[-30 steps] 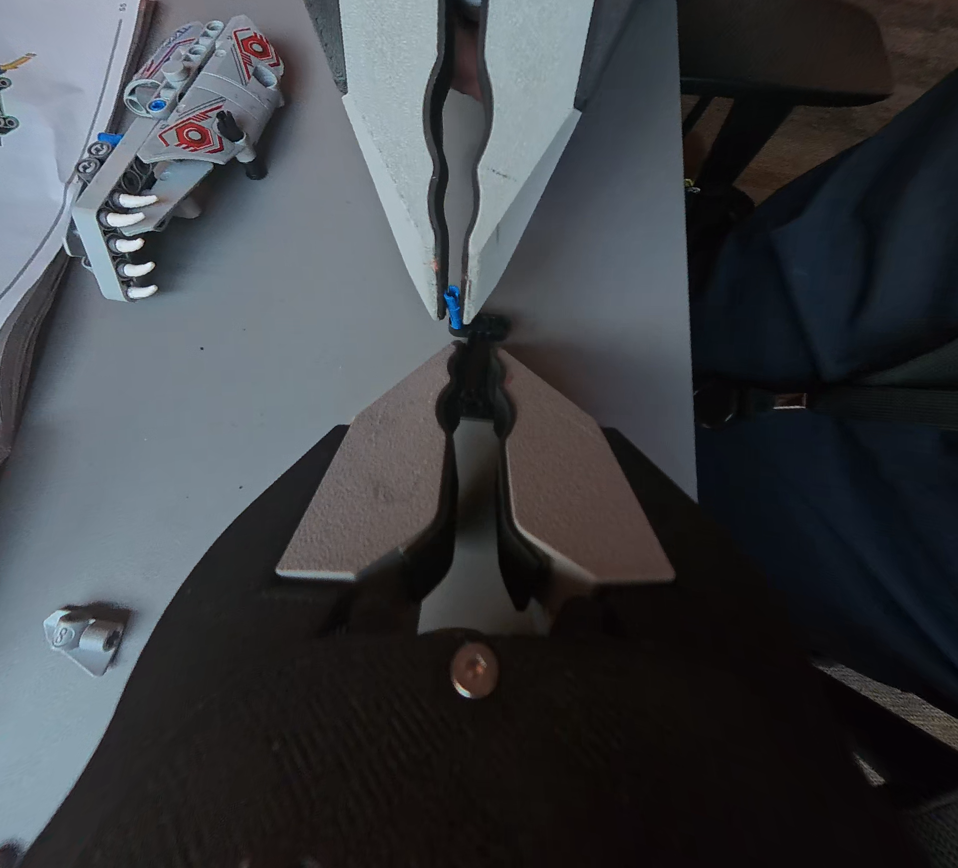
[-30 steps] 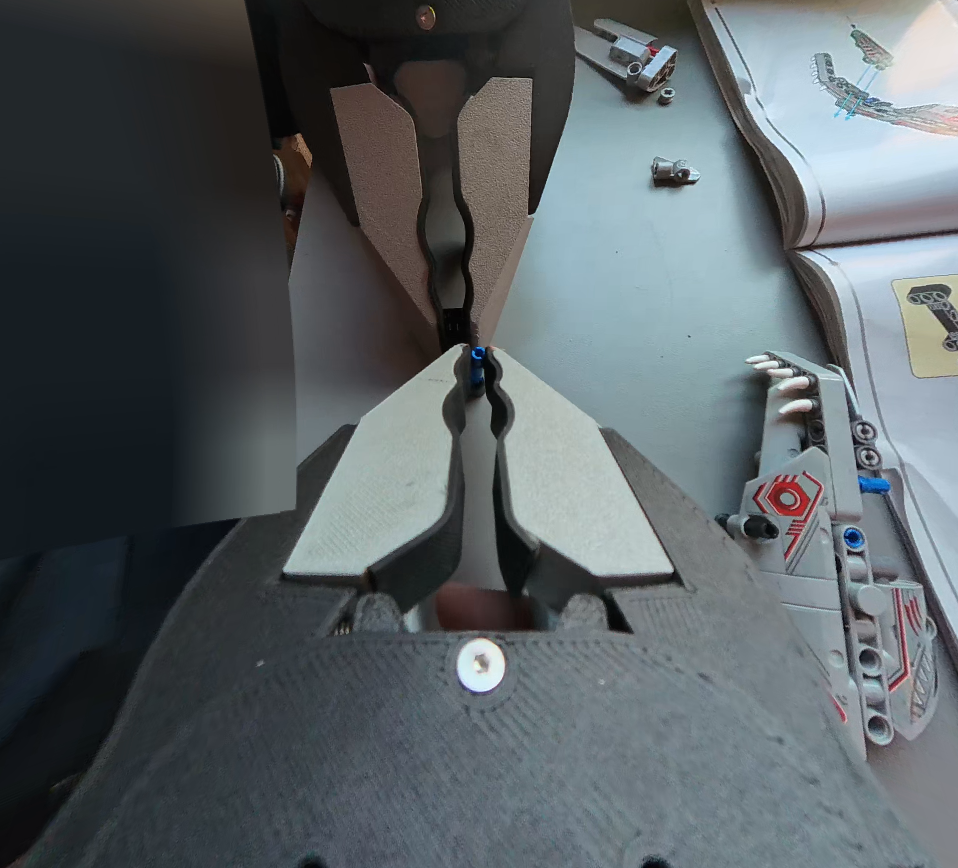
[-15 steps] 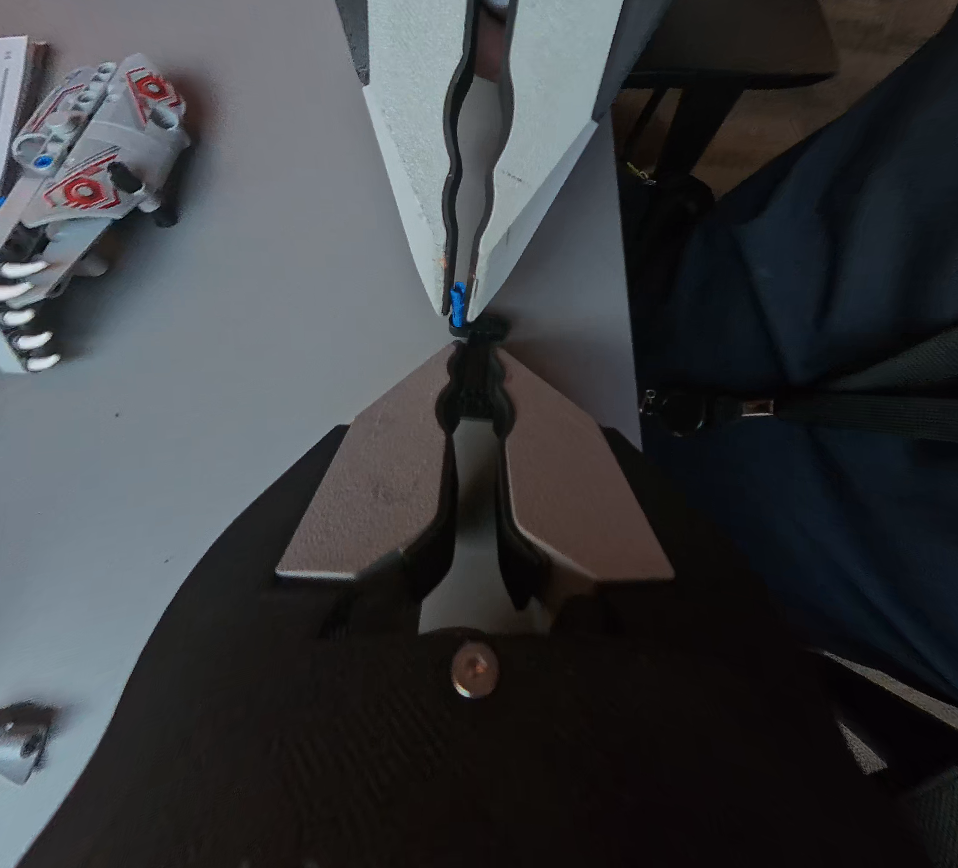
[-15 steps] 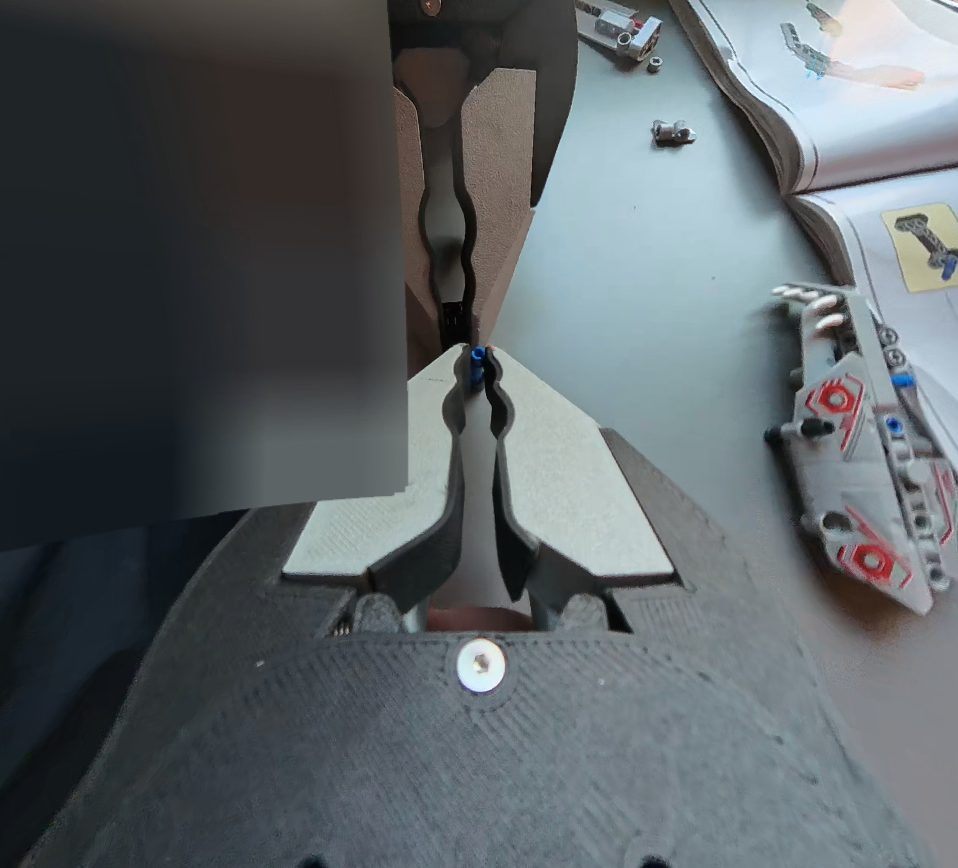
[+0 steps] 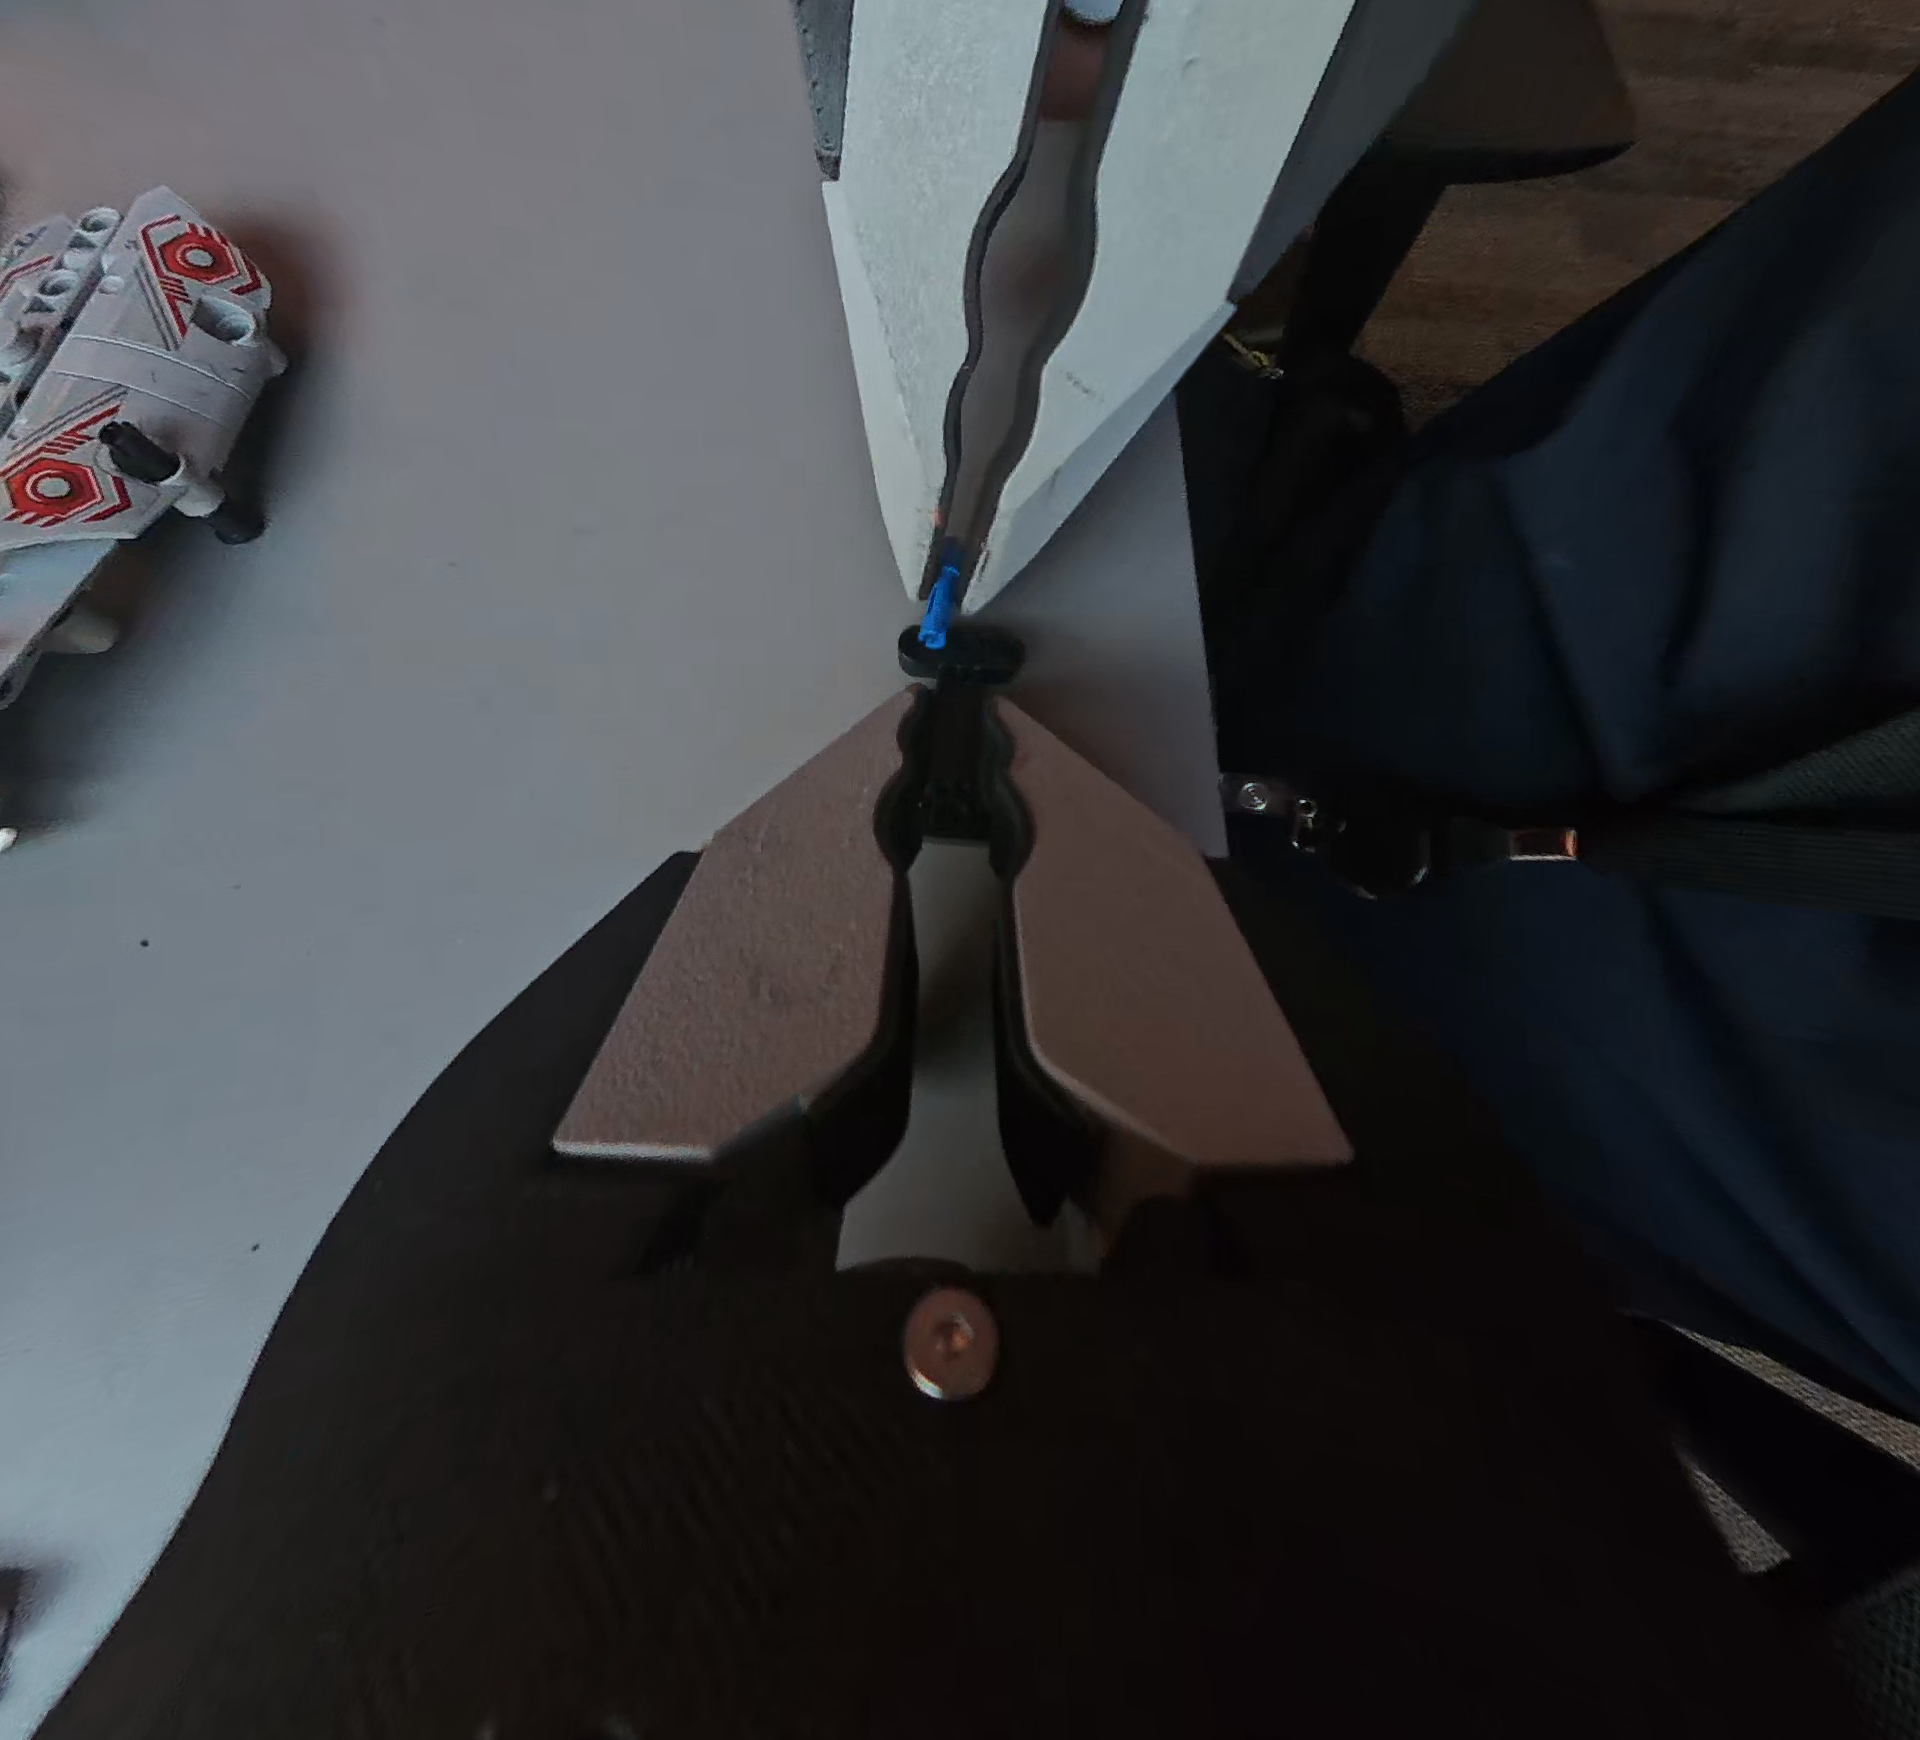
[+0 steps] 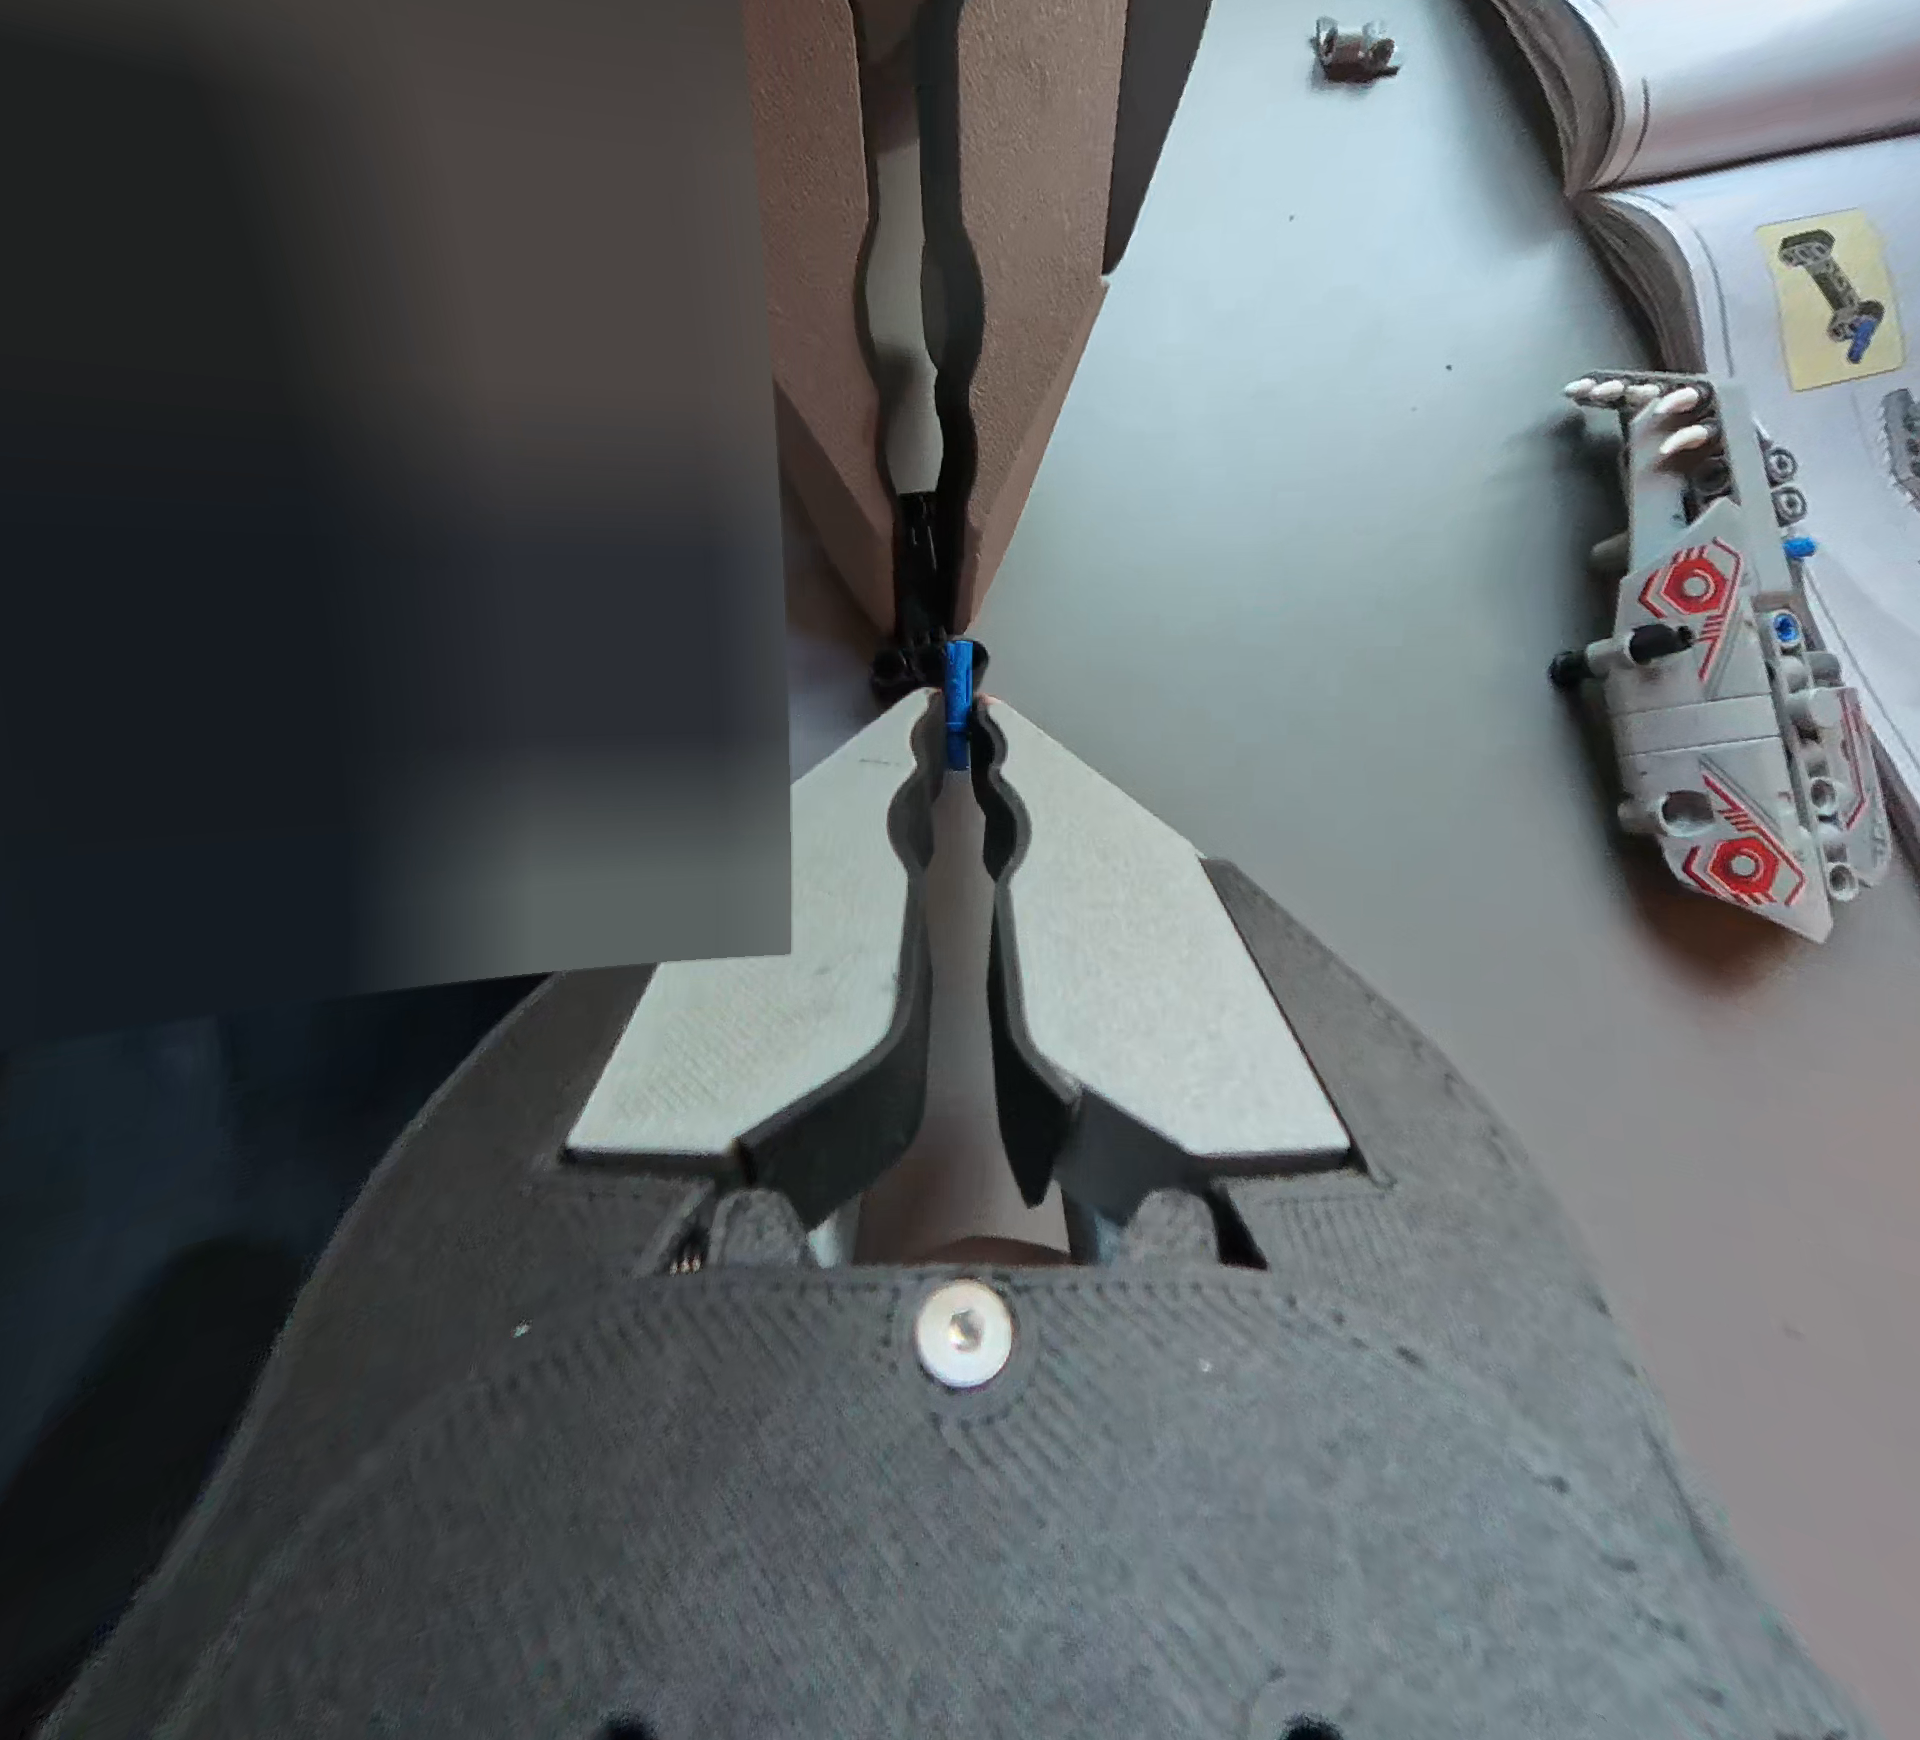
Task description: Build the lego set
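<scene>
In the left wrist view my left gripper is shut on a small black lego piece that juts from its tips. My right gripper comes from above, tip to tip with it. It is shut on a small blue pin whose end touches the black piece's left hole. In the right wrist view my right gripper holds the blue pin, and the left gripper holds the black piece opposite. Both are held above the grey table near its edge.
A grey lego model with red markings and white teeth lies on the table. An open instruction booklet and a small grey piece lie beyond it. A person's dark clothing and a chair are past the table edge.
Both grippers have shifted together away from the model, still tip to tip. The right gripper has tilted. The black piece's end and more of the blue pin now show between the tips.
</scene>
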{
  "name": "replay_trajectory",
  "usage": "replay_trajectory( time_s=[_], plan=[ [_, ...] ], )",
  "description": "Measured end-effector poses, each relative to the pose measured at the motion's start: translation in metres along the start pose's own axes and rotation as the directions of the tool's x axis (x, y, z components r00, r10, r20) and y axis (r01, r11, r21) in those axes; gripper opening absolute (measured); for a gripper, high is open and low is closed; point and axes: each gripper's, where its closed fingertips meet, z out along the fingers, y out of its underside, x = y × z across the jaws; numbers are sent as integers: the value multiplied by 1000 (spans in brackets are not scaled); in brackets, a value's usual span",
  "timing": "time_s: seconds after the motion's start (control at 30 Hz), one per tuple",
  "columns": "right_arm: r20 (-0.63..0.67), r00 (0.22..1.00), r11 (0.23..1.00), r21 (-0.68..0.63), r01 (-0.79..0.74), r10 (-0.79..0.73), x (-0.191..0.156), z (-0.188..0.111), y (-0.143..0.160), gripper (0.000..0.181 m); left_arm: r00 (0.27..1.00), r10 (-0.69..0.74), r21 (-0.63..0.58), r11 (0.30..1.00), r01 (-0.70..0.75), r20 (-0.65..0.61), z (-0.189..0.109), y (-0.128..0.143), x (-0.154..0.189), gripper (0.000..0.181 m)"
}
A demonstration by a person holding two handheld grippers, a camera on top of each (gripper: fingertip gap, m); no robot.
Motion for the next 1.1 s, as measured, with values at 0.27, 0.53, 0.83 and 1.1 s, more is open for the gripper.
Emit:
replay_trajectory(
  time_s=[0.27, 0.53, 0.83, 1.1],
  plan=[
    [-81, 988, 991, -34, 128, -131, 11, -12, -13, 2, 997, -24, 71, 997, 19, 70, -9, -8, -14, 19],
    [-146, 955, 965, -90, 247, -258, 9, -5, -12, 2, 999, -19, 165, 986, 12, 41, -12, -25, -7, 13],
    [-175, 937, 953, -90, 290, -302, 8, -9, -19, 2, 998, 4, 161, 987, -14, 59, -10, -26, -7, 1],
    [-130, 959, 968, -33, 248, -250, 2, -11, -24, 2, 999, 29, 162, 986, -34, 30, -12, -25, -2, 1]
  ],
)
